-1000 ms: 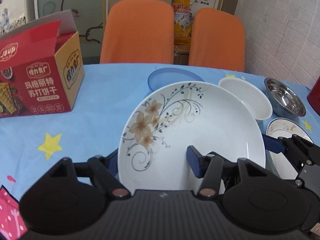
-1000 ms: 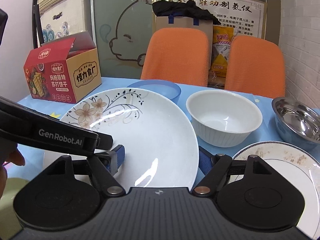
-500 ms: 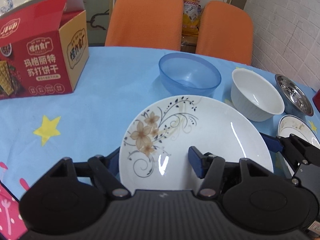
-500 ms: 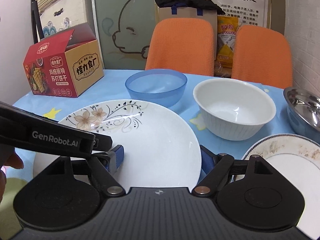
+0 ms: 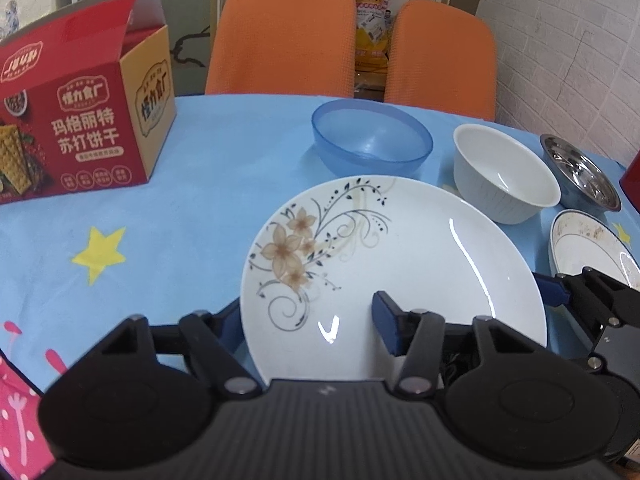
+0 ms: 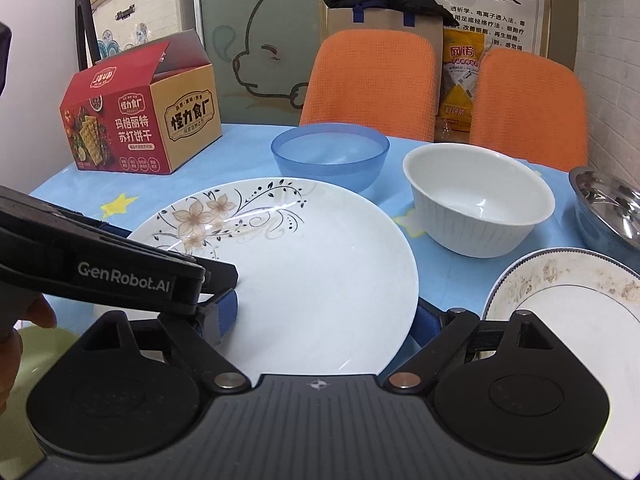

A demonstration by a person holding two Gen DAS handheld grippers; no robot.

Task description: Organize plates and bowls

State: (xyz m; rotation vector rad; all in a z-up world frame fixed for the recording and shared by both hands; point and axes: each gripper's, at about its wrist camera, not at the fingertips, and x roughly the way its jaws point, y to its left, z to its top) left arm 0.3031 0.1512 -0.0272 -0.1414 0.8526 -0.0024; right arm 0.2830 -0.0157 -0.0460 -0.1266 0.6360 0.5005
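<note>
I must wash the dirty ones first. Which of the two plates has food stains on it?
The smaller blue-rimmed plate at the right has brown stains. The large flowered plate, between both grippers, looks clean.

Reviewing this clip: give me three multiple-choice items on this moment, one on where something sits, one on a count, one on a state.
1. Where is the blue bowl?
A. Stacked inside the white bowl
B. Behind the flowered plate, toward the chairs
C. Inside the cracker box

2. How many bowls are on the table?
A. One
B. Three
C. Five

3. What state is the small plate in?
A. Broken in pieces
B. Upside down
C. Upright and smeared with food residue

Answers:
1. B: the blue bowl stands on the tablecloth past the far rim of the flowered plate.
2. B: the blue one, the white bowl and the metal bowl.
3. C: brownish smears show on its rim, and it lies face up.
</note>
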